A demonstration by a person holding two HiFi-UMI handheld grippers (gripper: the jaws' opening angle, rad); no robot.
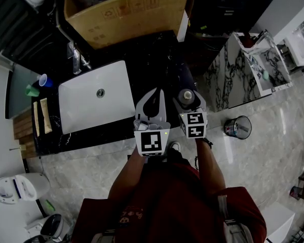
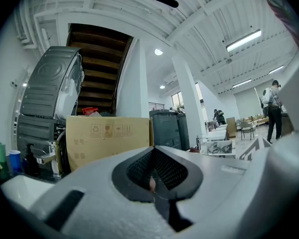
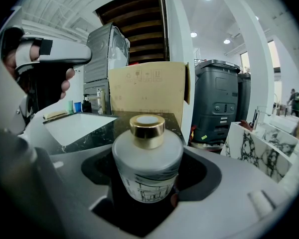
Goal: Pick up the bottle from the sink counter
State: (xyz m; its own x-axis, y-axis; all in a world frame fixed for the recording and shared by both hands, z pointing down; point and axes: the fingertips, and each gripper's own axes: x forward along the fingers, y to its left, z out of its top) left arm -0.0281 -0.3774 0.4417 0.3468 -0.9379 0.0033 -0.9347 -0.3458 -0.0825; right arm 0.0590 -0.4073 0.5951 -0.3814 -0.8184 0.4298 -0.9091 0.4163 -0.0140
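A frosted white bottle (image 3: 147, 153) with a gold cap stands upright between the jaws of my right gripper (image 3: 150, 176), whose dark pads press on both of its sides. From the head view the bottle's cap (image 1: 186, 96) shows inside the right gripper (image 1: 188, 101), above the near right end of the black marble counter (image 1: 157, 49). My left gripper (image 1: 154, 92) hovers just left of it, its jaws closed to a point with nothing between them. In the left gripper view those jaws (image 2: 153, 149) meet and hold nothing.
A white sink basin (image 1: 96, 96) with a faucet (image 1: 75, 59) lies left of the grippers. A cardboard box (image 1: 126, 11) stands at the counter's back. Blue and green cups (image 1: 40, 82) sit far left. A marble-patterned slab (image 1: 228, 75) and a waste bin (image 1: 238, 126) are on the right.
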